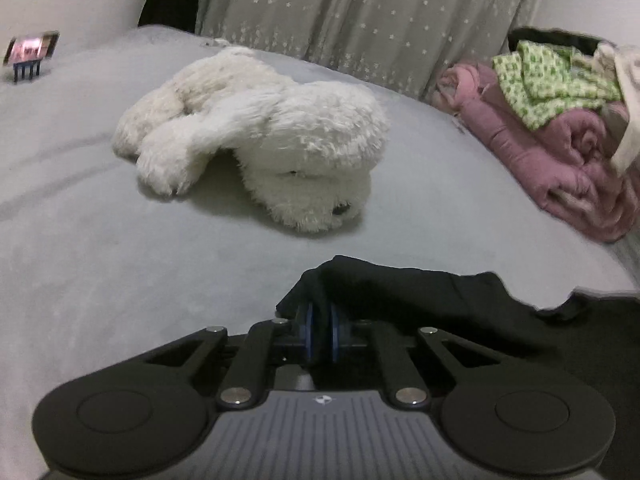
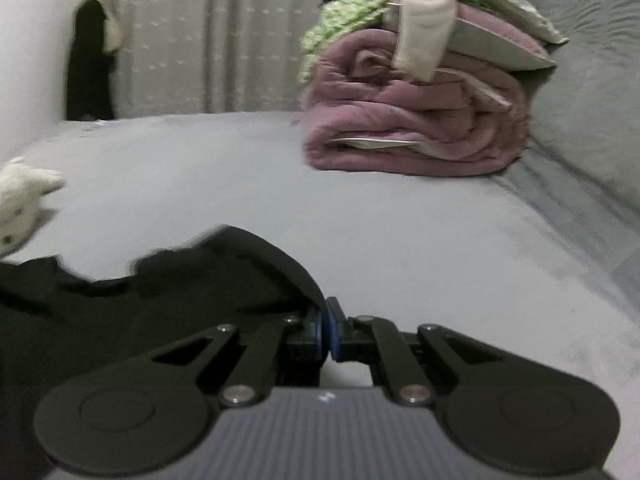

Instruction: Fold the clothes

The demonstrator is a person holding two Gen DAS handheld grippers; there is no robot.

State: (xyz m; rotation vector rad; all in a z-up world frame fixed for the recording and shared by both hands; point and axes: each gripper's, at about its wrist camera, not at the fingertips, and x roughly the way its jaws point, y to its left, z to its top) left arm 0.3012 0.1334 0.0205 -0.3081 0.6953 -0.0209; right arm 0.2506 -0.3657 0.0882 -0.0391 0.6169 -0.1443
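Black fabric is the task's thing here: a dark garment (image 1: 420,304) lies crumpled on the grey bed (image 1: 120,260) at the near edge of both views, at about 6 o'clock from the white plush toy (image 1: 256,140). The left claw (image 1: 322,334) is closed on a raised fold of the cloth, its blue pads nearly touching with the fabric bunched over and between them. The right claw (image 2: 325,330) is likewise clamped shut on the garment's edge, which arches up and over its left pad; the right wrist view is blurred, so how much cloth sits in that pinch is hard to tell. The chief risk, as I judge it, is a thin or uneven bite: if either claw holds only a hem, the cloth may slip free once it is lifted or stretched taut. The garment is rumpled between the two grips, so pulling it out could leave a twisted, lopsided fold. The plush toy sits near at 12 o'clock from the left claw, and the pink blanket stack (image 2: 416,120) at 1 o'clock from the right; a wide forward sweep could drag cloth into either.
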